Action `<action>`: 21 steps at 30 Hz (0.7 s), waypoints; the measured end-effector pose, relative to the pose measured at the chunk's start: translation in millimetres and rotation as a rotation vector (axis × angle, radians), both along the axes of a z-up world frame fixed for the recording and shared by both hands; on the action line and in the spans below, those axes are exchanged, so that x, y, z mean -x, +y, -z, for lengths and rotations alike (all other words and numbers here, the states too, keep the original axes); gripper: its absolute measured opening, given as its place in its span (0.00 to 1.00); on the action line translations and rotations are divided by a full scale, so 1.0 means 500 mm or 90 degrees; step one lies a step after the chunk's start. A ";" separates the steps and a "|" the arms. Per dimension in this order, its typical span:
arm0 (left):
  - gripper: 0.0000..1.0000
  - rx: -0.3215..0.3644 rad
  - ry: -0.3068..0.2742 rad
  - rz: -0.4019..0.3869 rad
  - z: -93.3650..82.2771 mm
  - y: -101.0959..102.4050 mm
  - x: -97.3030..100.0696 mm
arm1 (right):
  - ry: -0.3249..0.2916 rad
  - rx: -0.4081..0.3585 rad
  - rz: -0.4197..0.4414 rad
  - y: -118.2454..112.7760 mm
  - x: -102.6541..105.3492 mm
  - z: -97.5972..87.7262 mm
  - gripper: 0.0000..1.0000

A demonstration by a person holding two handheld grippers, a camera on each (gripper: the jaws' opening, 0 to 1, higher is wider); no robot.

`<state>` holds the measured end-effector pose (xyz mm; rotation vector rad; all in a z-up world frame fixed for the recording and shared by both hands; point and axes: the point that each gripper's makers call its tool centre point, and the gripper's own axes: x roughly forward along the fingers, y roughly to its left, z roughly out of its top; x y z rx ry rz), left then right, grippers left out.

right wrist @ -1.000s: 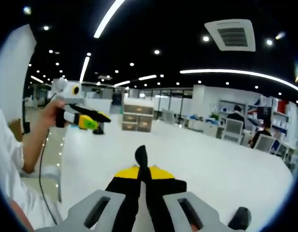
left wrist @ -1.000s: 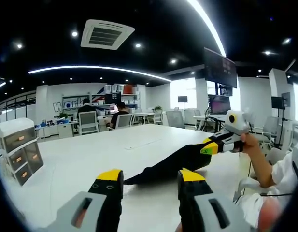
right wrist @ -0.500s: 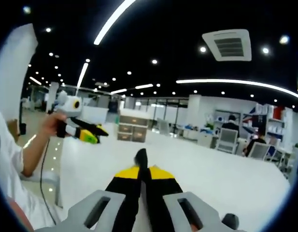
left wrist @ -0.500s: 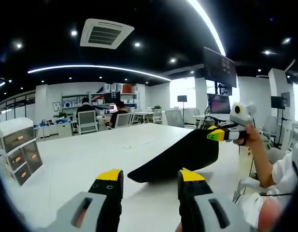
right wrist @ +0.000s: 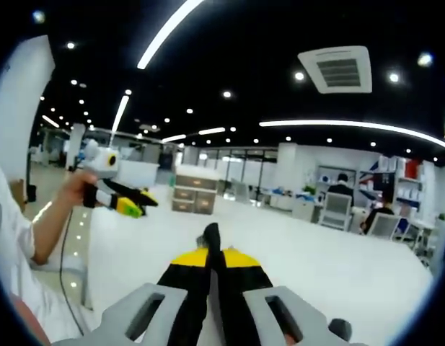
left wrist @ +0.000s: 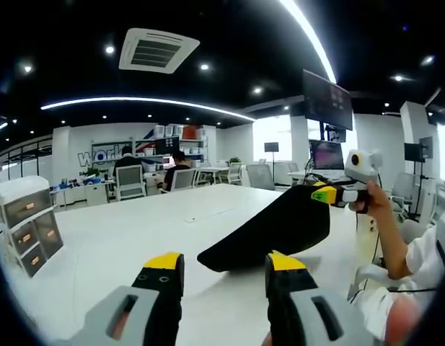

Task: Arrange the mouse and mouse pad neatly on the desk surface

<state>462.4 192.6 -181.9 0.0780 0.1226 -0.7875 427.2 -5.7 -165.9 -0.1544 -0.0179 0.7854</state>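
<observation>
A black mouse pad (left wrist: pixel 274 229) hangs tilted over the white desk (left wrist: pixel 121 234), with its far corner lifted. My right gripper (left wrist: pixel 322 195) comes in from the right, held by a hand, and is shut on that corner. In the right gripper view the right gripper (right wrist: pixel 211 254) is closed on the pad's thin edge (right wrist: pixel 210 236), which sticks up between the yellow tips. A dark mouse (right wrist: pixel 340 329) lies on the desk at the lower right. My left gripper (left wrist: pixel 223 265) stands open near the pad's low end, with nothing between its jaws. A hand holds the left gripper (right wrist: pixel 138 205) up at the left.
A white drawer cabinet (left wrist: pixel 29 225) stands at the desk's left end, and the cabinet (right wrist: pixel 192 199) also appears beyond the left gripper. Chairs and seated people (left wrist: pixel 128 164) are at the back. Monitors (left wrist: pixel 327 155) stand at the right. A sleeve (left wrist: pixel 424 263) and cable lie at the lower right.
The right gripper has raised the pad's corner, and the pad has swung from lying low and narrow to a broad, lifted sheet. The left gripper has stayed still and open.
</observation>
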 end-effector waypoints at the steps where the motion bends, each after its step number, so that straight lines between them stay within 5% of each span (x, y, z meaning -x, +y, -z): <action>1: 0.45 0.000 -0.001 0.000 -0.001 0.000 0.000 | -0.001 0.001 -0.001 0.000 0.000 0.000 0.04; 21: 0.45 -0.033 0.004 0.052 0.034 -0.056 0.003 | 0.013 0.011 -0.011 -0.006 0.005 0.008 0.04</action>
